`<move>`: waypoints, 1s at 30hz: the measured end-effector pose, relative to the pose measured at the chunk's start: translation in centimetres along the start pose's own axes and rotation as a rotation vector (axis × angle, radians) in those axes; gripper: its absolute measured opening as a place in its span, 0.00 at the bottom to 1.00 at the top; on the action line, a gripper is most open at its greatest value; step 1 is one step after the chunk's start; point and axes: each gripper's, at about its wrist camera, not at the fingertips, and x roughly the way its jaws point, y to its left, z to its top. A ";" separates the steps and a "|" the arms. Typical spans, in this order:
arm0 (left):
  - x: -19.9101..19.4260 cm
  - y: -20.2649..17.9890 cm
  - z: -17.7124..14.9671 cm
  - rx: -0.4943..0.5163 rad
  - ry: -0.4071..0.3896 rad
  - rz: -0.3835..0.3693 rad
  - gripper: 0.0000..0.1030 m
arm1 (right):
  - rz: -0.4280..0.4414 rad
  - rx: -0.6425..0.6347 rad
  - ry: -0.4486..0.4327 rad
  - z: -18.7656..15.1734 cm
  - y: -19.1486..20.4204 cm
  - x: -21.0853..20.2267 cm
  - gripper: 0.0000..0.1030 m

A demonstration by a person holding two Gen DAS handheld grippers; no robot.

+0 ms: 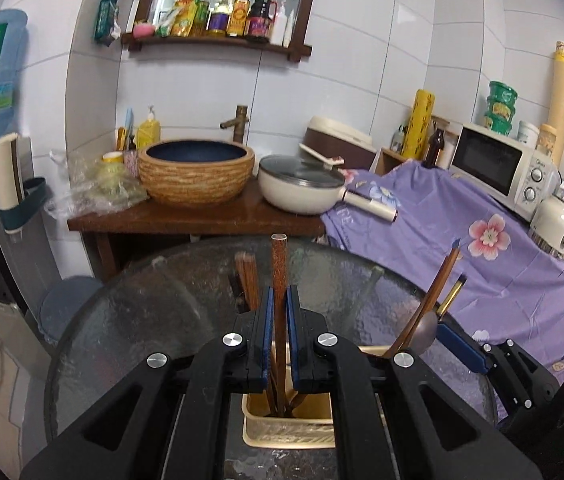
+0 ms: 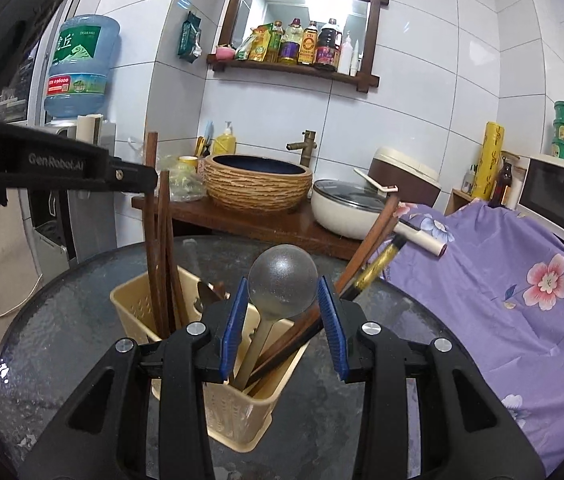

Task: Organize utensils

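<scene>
A beige plastic utensil basket (image 2: 237,408) stands on the round glass table (image 2: 61,320). It holds brown chopsticks (image 2: 161,248), a metal spoon (image 2: 282,280) and dark utensils leaning right (image 2: 374,240). My left gripper (image 1: 279,300) is shut on one upright wooden chopstick (image 1: 279,264) whose lower end is inside the basket (image 1: 286,432). In the right wrist view it reaches in from the left (image 2: 149,178). My right gripper (image 2: 282,312) is open, its blue pads either side of the spoon bowl, not touching it. It shows at right in the left wrist view (image 1: 462,340).
A wooden counter (image 1: 185,216) behind the table carries a woven basin (image 1: 195,172) and a white pan (image 1: 302,188). A purple flowered cloth (image 2: 502,280) covers the surface at right, with a microwave (image 2: 558,196) behind. A water dispenser (image 2: 77,68) stands at left.
</scene>
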 end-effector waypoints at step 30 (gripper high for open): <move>-10.9 2.6 -11.3 0.009 -0.204 0.068 0.94 | 0.110 0.103 -0.058 -9.3 0.3 -12.9 0.94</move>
